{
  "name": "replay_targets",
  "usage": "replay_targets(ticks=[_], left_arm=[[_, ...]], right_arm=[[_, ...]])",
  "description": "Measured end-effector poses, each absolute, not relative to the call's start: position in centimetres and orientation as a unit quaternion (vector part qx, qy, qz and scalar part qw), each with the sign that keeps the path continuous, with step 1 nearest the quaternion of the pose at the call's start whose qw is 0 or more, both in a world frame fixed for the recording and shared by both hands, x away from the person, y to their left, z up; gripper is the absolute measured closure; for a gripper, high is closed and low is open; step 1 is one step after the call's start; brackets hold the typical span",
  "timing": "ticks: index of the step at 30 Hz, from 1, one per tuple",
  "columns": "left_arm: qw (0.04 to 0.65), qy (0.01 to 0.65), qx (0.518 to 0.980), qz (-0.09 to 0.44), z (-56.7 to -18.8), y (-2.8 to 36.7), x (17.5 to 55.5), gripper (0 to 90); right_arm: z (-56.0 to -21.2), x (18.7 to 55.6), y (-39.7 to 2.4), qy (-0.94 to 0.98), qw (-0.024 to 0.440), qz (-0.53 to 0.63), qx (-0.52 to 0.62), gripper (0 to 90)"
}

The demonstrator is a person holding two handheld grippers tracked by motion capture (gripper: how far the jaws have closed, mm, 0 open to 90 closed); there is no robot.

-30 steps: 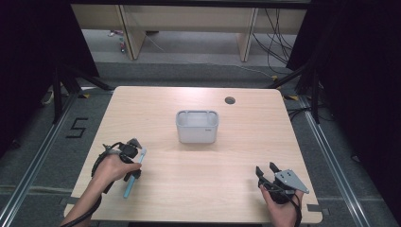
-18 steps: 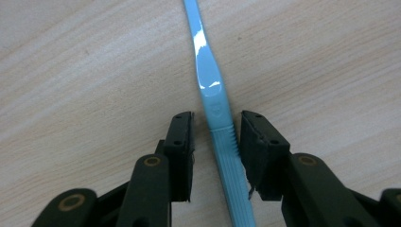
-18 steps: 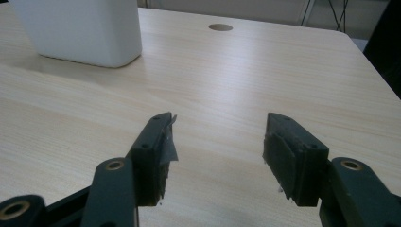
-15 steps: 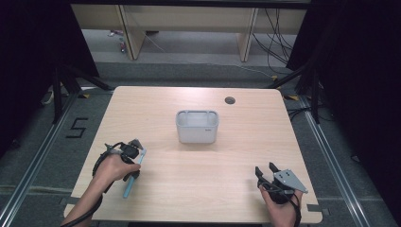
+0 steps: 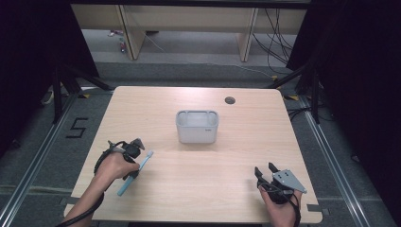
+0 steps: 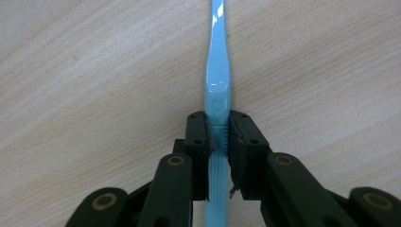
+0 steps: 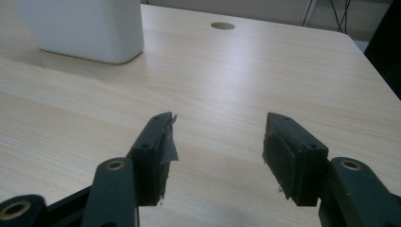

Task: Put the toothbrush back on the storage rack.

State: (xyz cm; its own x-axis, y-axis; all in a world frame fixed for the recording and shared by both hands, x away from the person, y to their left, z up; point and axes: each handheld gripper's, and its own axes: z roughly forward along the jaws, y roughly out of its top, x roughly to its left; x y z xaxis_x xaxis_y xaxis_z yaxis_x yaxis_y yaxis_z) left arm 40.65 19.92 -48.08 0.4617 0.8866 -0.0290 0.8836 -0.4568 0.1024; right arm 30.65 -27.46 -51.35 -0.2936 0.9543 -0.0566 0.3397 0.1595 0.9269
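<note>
A light blue toothbrush point(image 5: 140, 166) point(image 6: 218, 71) is clamped between the jaws of my left gripper point(image 5: 134, 171) point(image 6: 220, 128) at the table's front left. The jaws press on its ribbed part, and the handle runs straight out ahead just above the wood. My right gripper point(image 5: 265, 169) point(image 7: 217, 142) rests open at the front right with nothing between its fingers. A white rectangular holder point(image 5: 197, 126) point(image 7: 82, 28) with compartments stands at the middle of the table, apart from both grippers.
The light wooden table point(image 5: 227, 165) has a round cable hole point(image 5: 230, 100) point(image 7: 222, 25) near its back edge. Dark floor and metal rails surround the table; shelving legs and cables lie beyond the far edge.
My left hand has shifted a little and the toothbrush has swung, so its far end now points up and to the right. The right gripper has stayed put.
</note>
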Motion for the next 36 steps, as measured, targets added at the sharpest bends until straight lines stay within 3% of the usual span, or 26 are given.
replay_targets(ticks=[8, 14, 35, 36], left_arm=[[0.075, 0.485, 0.871, 0.017, -48.1, 20.6, 40.3, 78.4], [0.108, 0.497, 0.861, 0.028, -47.4, 21.3, 39.9, 78.4], [0.329, 0.466, 0.817, 0.081, -47.2, 23.8, 36.6, 78.4], [0.339, 0.465, 0.813, 0.085, -47.3, 23.9, 36.5, 78.4]], right_arm=[[-51.3, 30.5, -27.3, 0.678, 0.348, 0.432, 0.482, 44.2], [-51.3, 30.6, -27.4, 0.678, 0.349, 0.431, 0.483, 44.3], [-51.3, 30.3, -27.1, 0.670, 0.336, 0.436, 0.498, 44.5], [-51.3, 30.5, -27.3, 0.676, 0.351, 0.433, 0.482, 44.5]])
